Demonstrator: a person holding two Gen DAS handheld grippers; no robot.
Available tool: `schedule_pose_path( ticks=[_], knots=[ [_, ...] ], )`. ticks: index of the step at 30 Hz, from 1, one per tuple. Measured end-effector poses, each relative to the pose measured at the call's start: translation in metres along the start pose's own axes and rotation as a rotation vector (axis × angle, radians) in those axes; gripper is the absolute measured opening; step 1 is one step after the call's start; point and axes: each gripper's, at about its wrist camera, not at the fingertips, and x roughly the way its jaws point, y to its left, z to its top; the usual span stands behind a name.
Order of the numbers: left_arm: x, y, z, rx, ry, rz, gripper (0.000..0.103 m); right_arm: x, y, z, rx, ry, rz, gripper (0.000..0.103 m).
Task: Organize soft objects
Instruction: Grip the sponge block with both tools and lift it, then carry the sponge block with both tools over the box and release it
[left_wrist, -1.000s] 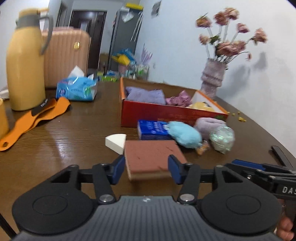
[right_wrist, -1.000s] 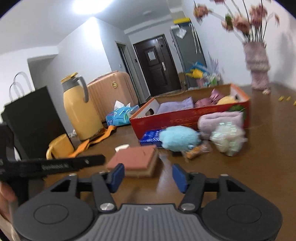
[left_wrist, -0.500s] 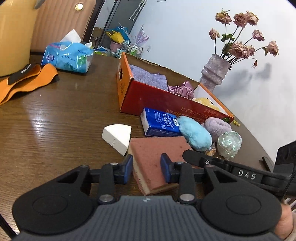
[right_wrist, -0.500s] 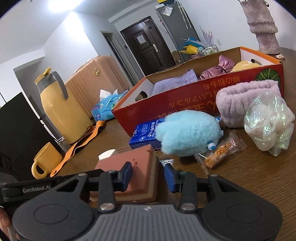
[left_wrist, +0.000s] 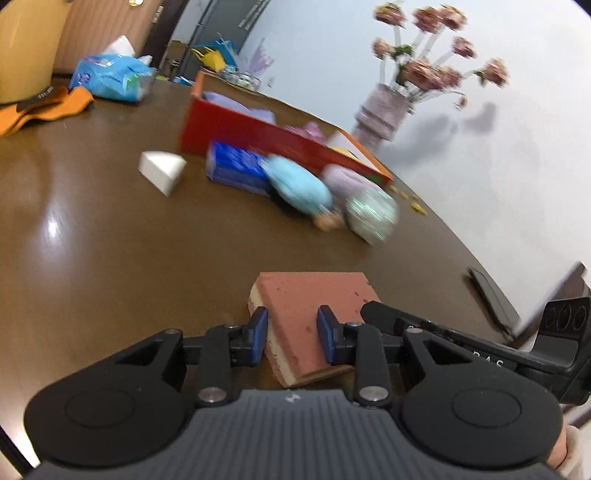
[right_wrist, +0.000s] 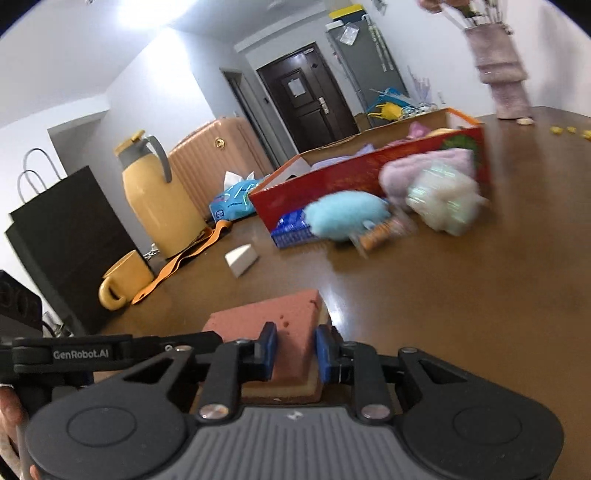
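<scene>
Two tools (left_wrist: 291, 334) (right_wrist: 291, 350) closing on sponge (left_wrist: 314, 295), box (left_wrist: 258, 133) beyond

One sponge (left_wrist: 314, 295), one red box (left_wrist: 258, 136), one white wedge (left_wrist: 162, 170), one vase (left_wrist: 380, 118), two tools.

Right gripper (right_wrist: 291, 350): jaws closing; blue pads seen against a corner of the sponge (right_wrist: 273, 325).
Left gripper (right_wrist: 110, 354): seen at left, beside the sponge.
Table (right_wrist: 480, 314): brown wood.
Red box (right_wrist: 354, 177): set farther back, cloths seen inside.
Blue plush (right_wrist: 347, 214): placed before the box.

Yellow jug (right_wrist: 155, 199), mug (right_wrist: 123, 278), vase (left_wrist: 382, 114)
</scene>
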Motion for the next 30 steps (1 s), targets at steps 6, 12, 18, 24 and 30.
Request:
schedule_pose_path(
  ticks=[6, 12, 18, 24, 30],
  knots=[
    [-0.015, -0.024, -0.028, 0.0, 0.015, -0.017, 0.031, -0.049, -0.002, -0.029, 0.024, -0.022, -0.02, 0.022],
    [-0.025, -0.029, -0.025, 0.017, 0.016, 0.019, 0.034, -0.056, 0.004, -0.029, 0.043, -0.025, -0.03, 0.025],
    [-0.024, -0.016, -0.02, -0.054, 0.016, 0.003, 0.04, -0.053, -0.003, -0.026, 0.084, -0.039, -0.037, 0.026],
    [-0.018, -0.016, -0.021, -0.046, 0.026, -0.024, 0.031, -0.04, -0.008, -0.02, 0.103, -0.004, 0.007, 0.021],
    [-0.017, -0.017, 0.024, -0.023, -0.058, -0.05, 0.027, -0.032, -0.007, 0.014, 0.108, -0.041, 0.031, 0.02]
  ],
)
